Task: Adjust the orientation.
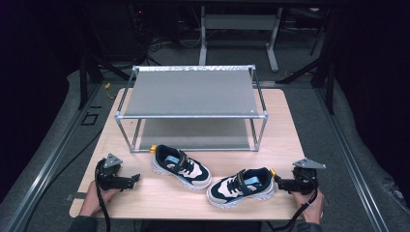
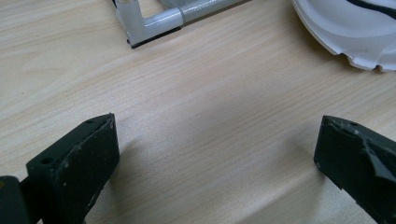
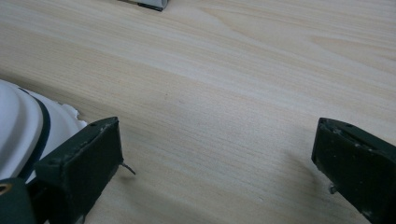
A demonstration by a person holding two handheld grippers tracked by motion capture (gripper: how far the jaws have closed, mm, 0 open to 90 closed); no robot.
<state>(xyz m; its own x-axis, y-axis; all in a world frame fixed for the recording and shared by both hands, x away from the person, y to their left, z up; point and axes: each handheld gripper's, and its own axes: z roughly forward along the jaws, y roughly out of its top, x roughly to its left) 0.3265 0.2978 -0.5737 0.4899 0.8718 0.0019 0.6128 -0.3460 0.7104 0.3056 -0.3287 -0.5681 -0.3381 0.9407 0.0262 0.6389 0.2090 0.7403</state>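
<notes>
Both my grippers sit low on the table point(image 1: 159, 198), jaws spread wide w/ nothing between them but bare wood.

My left gripper point(image 1: 126, 180) is at the near left corner, fingers point(image 2: 79, 163) apart. In the left gripper view only the white sole edge of the left shoe point(image 1: 181, 166) pokes in, up and to the right of my fingers, cut off by the frame; can't see its upper from there. One rack foot, a white tube corner w/ a dark pad under it point(image 2: 144, 25), sits ahead and a bit left of my fingers, rest of the rack cropped out.

My right gripper point(image 1: 280, 182) is at the near right, fingers point(image 3: 81, 163) apart too. The right shoe point(image 1: 241, 187) lies just off my left finger: in the right gripper view its white sole w/ a dark stripe point(image 3: 23, 130) is partly hidden behind that finger, so whether finger and sole touch I can't tell. In the high view the heel, w/ a small yellow tab, is right by my fingertips.

Both shoes are navy and white w/ light blue insoles, lying between my two grippers, toes pointing opposite ways. No brand or writing legible on them; too small and blurry.

Beyond the shoes stands the two-tier metal rack point(image 1: 191, 92); its lower shelf is mostly shaded by the top one. My hands are cut off at the bottom edge of the high view.
</notes>
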